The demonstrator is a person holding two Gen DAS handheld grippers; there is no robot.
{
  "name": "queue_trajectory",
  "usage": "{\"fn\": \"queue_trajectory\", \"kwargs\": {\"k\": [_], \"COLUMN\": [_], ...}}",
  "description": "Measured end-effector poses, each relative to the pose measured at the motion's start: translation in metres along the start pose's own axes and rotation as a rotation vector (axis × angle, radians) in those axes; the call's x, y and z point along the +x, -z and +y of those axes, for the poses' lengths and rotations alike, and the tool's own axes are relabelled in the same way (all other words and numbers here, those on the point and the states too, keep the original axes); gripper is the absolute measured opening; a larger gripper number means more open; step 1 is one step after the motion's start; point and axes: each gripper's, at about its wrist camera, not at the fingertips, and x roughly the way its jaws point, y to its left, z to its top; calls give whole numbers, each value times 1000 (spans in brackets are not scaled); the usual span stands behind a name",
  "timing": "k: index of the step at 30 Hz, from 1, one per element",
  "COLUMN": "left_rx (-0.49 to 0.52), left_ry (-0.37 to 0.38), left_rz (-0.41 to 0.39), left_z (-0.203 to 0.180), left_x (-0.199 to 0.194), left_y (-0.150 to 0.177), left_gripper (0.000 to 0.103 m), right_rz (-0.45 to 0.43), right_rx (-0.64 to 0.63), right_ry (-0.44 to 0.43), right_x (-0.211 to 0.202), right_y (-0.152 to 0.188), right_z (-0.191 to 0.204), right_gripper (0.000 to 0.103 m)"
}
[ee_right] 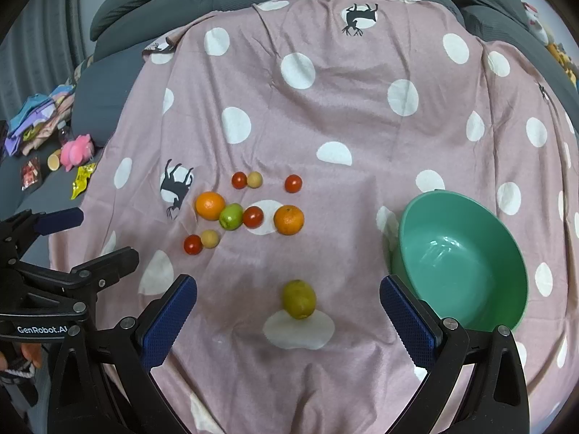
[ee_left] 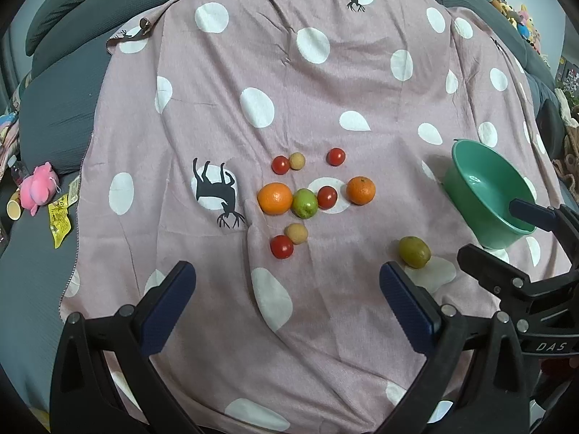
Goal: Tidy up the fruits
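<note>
Fruits lie on a pink polka-dot cloth point(ee_left: 325, 90): two oranges point(ee_left: 275, 198) point(ee_left: 360, 190), a green apple point(ee_left: 305, 203), several red tomatoes point(ee_left: 282, 246), two small tan fruits point(ee_left: 296, 233), and an olive-green fruit point(ee_left: 414, 251) apart at the right. An empty green bowl point(ee_left: 485, 195) sits at the right. My left gripper point(ee_left: 287, 282) is open and empty, near the cluster. My right gripper point(ee_right: 288, 296) is open, with the olive-green fruit point(ee_right: 299, 299) lying between its fingers; the bowl point(ee_right: 506, 231) is just right of it. The fruit cluster point(ee_right: 231, 216) lies ahead to the left.
The cloth covers a grey sofa point(ee_left: 65, 108). A pink plush toy point(ee_left: 36, 188), a yellow packet point(ee_left: 59, 220) and a small cup point(ee_left: 14, 209) lie left of the cloth. Folded clothes point(ee_right: 39, 123) are further left. Each gripper shows in the other's view point(ee_left: 521, 253) point(ee_right: 54, 253).
</note>
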Motion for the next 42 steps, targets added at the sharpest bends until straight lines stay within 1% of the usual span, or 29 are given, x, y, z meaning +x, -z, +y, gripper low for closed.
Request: {"fn": "queue_trajectory", "kwargs": {"k": [5, 6, 11, 15, 18, 22, 25, 28, 30, 34, 36, 37, 39, 42], "left_rx": [0, -1, -2, -6, -11, -8, -3, -25, -56, -73, -77, -80, -76, -52], "left_ry": [5, 6, 23, 43, 79, 152, 194, 239, 259, 257, 274, 290, 302, 292], "left_rz": [6, 7, 16, 18, 12, -1, -4, 5, 18, 12, 13, 10, 2, -6], "left_z": [-1, -1, 1, 2, 6, 16, 22, 28, 32, 33, 35, 36, 38, 39], "left_x": [2, 3, 7, 11, 14, 18, 22, 30, 38, 52, 61, 66, 75, 91], "left_y": [1, 1, 1, 2, 3, 14, 23, 27, 26, 17, 10, 5, -5, -22], "left_gripper": [102, 102, 102, 102, 102, 101, 100, 93, 84, 75, 68, 66, 59, 57], "right_rz": [-8, -35, 11, 12, 8, 14, 20, 43, 47, 55, 111, 139, 187, 224], "right_rx": [-7, -24, -5, -35, -64, -67, -63, -52, -42, -18, -8, -5, -12, -19], "right_ry": [7, 24, 9, 42, 69, 63, 35, 12, -11, -42, -47, -49, -54, -41], "right_x": [0, -1, 5, 11, 14, 19, 26, 38, 47, 66, 74, 80, 88, 105], "right_y": [1, 1, 3, 5, 4, 7, 11, 14, 16, 14, 16, 15, 12, 1], "right_z": [1, 1, 1, 0, -1, -4, -9, -12, -14, -19, -21, -22, -22, -25], "right_gripper": [102, 102, 102, 102, 102, 102, 102, 102, 102, 98, 95, 94, 88, 85]}}
